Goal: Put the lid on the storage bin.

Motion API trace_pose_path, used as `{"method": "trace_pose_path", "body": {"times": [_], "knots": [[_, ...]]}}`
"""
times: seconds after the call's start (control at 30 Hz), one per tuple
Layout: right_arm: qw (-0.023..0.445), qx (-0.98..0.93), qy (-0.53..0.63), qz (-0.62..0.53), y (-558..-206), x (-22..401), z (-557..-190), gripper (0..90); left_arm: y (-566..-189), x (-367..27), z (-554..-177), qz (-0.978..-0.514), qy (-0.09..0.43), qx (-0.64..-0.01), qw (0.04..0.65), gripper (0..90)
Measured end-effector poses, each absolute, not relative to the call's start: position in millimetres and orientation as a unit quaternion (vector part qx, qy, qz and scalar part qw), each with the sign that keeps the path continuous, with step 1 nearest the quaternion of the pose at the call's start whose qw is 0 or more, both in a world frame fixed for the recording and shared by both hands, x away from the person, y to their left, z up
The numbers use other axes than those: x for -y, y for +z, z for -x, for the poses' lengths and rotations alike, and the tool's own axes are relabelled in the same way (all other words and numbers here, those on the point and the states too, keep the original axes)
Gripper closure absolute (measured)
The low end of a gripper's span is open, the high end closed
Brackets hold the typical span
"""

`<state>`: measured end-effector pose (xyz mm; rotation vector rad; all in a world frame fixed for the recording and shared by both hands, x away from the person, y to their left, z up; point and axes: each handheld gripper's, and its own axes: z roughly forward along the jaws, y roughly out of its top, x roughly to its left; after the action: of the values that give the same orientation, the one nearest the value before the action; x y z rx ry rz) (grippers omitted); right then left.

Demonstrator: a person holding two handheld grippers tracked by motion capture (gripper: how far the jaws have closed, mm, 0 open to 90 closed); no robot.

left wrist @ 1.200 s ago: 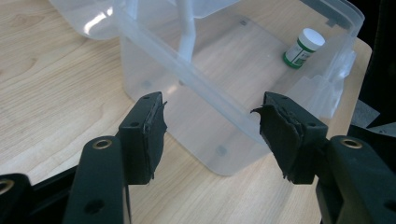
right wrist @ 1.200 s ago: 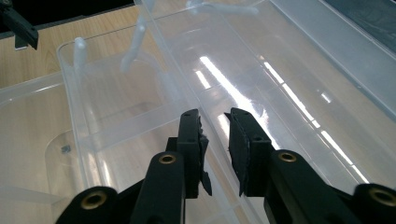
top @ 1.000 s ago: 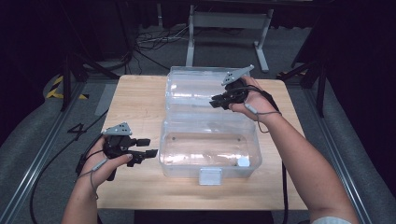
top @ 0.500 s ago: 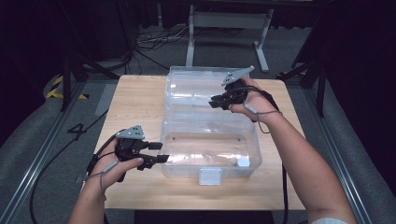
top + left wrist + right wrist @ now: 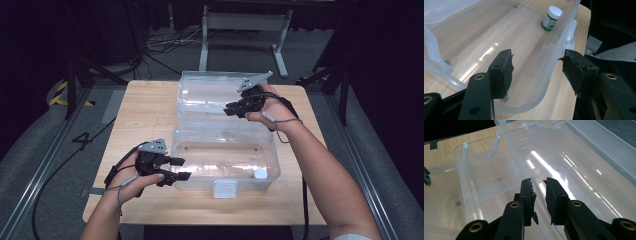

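Status: I read the work in hand as handling the lid of the clear box (image 5: 225, 150), and I judge it to be at an early stage.

1. Box. It stands at the centre of the desk (image 5: 145, 115). Its lid (image 5: 210, 95) is fully open and lies back toward 12 o'clock from the box body. The front latch (image 5: 225, 189) hangs free at 6 o'clock.

2. Contents. One small bottle (image 5: 260, 173) with a white cap stands upright inside, in the 4 o'clock corner of the box floor. The left gripper view shows it (image 5: 551, 18) with a green label, just beside the front wall.

3. Left claw (image 5: 181, 169). It sits at the 8 o'clock corner of the box. In its own view the claw (image 5: 536, 72) stands wide, one jaw inside the box and one outside, with the rounded corner wall (image 5: 546, 65) between them. The pads are clear of the plastic, so there is no grip yet.

4. Right claw (image 5: 231, 110). It rests over the lid at about 1 o'clock from the box centre. In its own view the claw (image 5: 539, 195) is narrow, with the lid's surface (image 5: 579, 170) just beyond it. I cannot tell whether the pads pinch a rim of the lid.

5. Done: bottle is in the box. Left: secure the corner with the left claw, swing the lid over toward 6 o'clock, and fasten the latch.
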<state>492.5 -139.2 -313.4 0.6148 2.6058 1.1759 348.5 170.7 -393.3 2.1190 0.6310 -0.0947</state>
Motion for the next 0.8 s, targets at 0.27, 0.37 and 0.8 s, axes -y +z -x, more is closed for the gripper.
{"method": "trace_pose_path", "body": {"times": [0.27, 0.37, 0.8], "knots": [[0.109, -0.886, 0.399, -0.211, -313.4, 139.1, -492.4, 76.4, -400.5, -158.4, -347.9, -0.866, -0.055, -0.24, 0.434, 42.2], [0.108, -0.886, 0.399, -0.211, -313.5, 139.3, -492.3, 76.4, -402.8, -155.3, -347.5, -0.868, -0.061, -0.237, 0.431, 43.5], [0.11, -0.885, 0.4, -0.211, -313.7, 139.4, -491.8, 76.4, -413.0, -143.8, -346.2, -0.889, -0.079, -0.223, 0.393, 58.5]]}}
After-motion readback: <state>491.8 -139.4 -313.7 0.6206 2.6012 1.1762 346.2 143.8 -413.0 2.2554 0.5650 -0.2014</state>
